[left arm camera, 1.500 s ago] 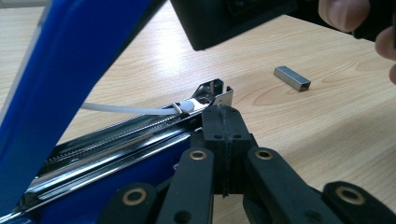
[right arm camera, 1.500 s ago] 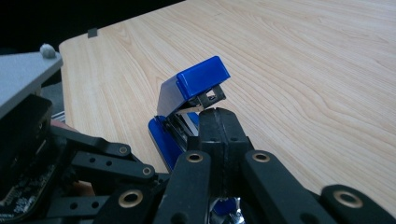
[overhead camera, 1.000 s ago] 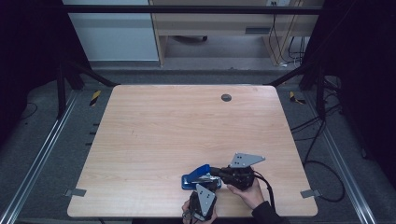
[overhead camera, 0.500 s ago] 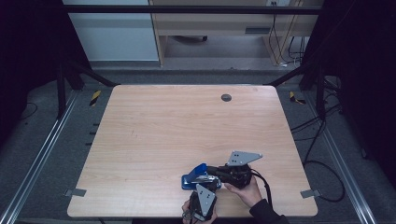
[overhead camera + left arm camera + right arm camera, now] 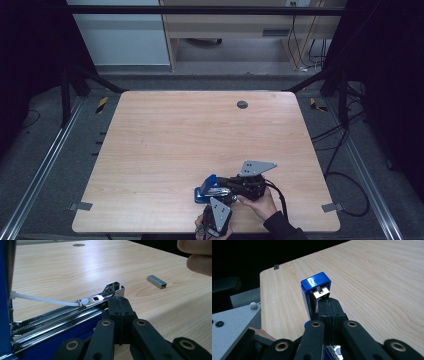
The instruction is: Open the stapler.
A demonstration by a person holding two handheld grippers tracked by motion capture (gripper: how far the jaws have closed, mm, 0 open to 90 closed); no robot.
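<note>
the opened blue stapler (image 5: pixel 209 189) is lying at the table's (image 5: pixel 165 145) near edge, its staple channel (image 5: pixel 72 310) running lengthwise beside the clenched left gripper (image 5: pixel 119 305), while the clenched right gripper (image 5: pixel 327 305) is bracing the raised lid (image 5: pixel 315 291), and the loose staple strip (image 5: pixel 156 281) is waiting just beyond

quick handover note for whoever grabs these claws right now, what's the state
Left claw: jaws shut, tips against the open stapler's metal staple rail; grip on it unclear.
Right claw: jaws shut, at the raised blue stapler lid; whether it pinches the lid is unclear.
Stapler lies open near the table's near edge.
Staple strip lies loose on the table, beyond the rail.
Done: stapler opened. Left, probably: load the strip into the rail, close the lid.
</note>
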